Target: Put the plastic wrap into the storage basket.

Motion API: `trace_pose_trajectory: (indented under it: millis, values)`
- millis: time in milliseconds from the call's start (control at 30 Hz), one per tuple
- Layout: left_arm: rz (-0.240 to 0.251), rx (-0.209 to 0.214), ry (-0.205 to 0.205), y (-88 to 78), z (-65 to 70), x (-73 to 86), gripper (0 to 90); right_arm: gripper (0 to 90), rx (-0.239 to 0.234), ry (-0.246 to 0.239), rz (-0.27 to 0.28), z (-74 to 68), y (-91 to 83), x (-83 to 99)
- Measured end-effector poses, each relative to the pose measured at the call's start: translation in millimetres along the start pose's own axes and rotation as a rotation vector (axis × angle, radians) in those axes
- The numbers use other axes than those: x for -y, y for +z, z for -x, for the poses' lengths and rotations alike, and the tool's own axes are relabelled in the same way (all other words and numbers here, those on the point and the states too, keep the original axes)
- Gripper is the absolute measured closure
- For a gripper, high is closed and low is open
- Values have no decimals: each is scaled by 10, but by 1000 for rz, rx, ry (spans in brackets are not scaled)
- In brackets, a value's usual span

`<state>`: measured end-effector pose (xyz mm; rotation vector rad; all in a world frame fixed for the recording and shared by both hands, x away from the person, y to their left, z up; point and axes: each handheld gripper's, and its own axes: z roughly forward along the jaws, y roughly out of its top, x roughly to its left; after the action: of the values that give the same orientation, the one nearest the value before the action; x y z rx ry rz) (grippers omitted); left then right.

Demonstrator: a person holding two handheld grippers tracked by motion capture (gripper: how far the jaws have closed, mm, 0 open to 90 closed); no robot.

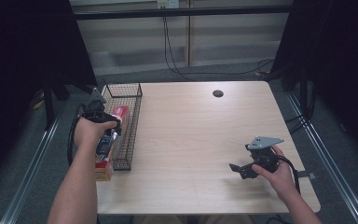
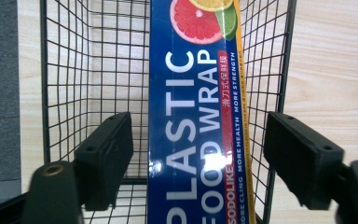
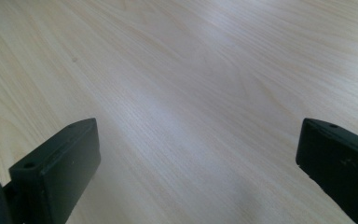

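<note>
A long blue box of plastic food wrap (image 2: 196,116) lies lengthwise in a black wire basket (image 2: 70,70) at the table's left edge. In the high view the box (image 1: 107,145) pokes out past the basket's (image 1: 133,135) near left corner. My left gripper (image 1: 103,122) hovers over it, open. In the left gripper view my left gripper (image 2: 198,123) has one jaw on each side of the box, with a gap on both sides. My right gripper (image 1: 241,157) stands open low over the bare table near the front right, with nothing between its jaws (image 3: 198,140).
The light wooden table (image 1: 191,135) has a small black round grommet (image 1: 217,93) at the back centre. Metal rails run along the floor on both sides, and cables hang behind the table.
</note>
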<state>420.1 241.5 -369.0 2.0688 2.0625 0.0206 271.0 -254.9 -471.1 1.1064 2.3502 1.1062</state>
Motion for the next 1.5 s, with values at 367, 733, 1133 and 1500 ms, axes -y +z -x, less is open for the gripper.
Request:
trace_pose_trajectory:
  millis: [367, 733, 1133, 1500]
  values:
    - [44, 49, 28, -173, 43, 41, 170, 0, 2, 3, 4, -4, -30, -3]
    - [71, 85, 82, -375, 174, 54, 178, 0, 4, 4, 2, -10, -30, -7]
    - [82, 121, 150, -433, 350, 95, 171, 0, 1, 1, 2, -11, -28, -8]
    - [87, 169, 215, -410, 547, 143, 162, 0, -11, -9, -7, -24, -19, -8]
